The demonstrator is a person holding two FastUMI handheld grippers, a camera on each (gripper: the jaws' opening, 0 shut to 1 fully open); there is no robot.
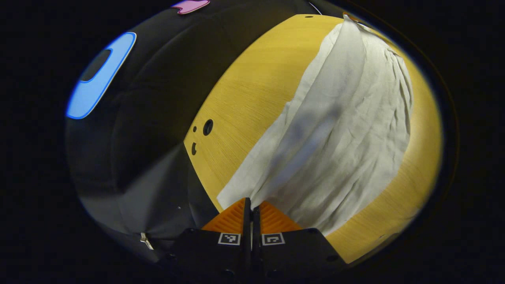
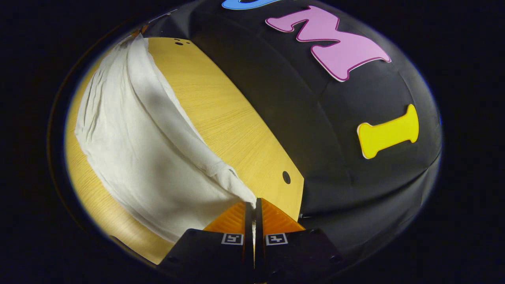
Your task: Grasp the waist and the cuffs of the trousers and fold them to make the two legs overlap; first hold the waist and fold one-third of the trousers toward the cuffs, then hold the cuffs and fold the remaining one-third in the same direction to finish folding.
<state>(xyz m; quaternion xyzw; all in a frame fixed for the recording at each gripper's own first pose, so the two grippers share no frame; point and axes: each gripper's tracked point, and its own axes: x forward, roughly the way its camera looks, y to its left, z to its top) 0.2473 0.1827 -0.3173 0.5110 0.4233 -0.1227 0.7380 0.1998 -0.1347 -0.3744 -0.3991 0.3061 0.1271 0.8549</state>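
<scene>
White trousers lie stretched across the table. The left gripper and right gripper each have jaws pressed together, apparently pinching a trouser edge, the cloth rising toward each.

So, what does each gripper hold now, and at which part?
Both hold the white trousers: the left gripper and the right gripper each pinch one end's edge; waist or cuffs, I cannot tell.

Left gripper: fingers pressed together, pinching white trousers cloth at the near end. Right gripper: fingers likewise closed, clamping the trousers' near edge.
</scene>
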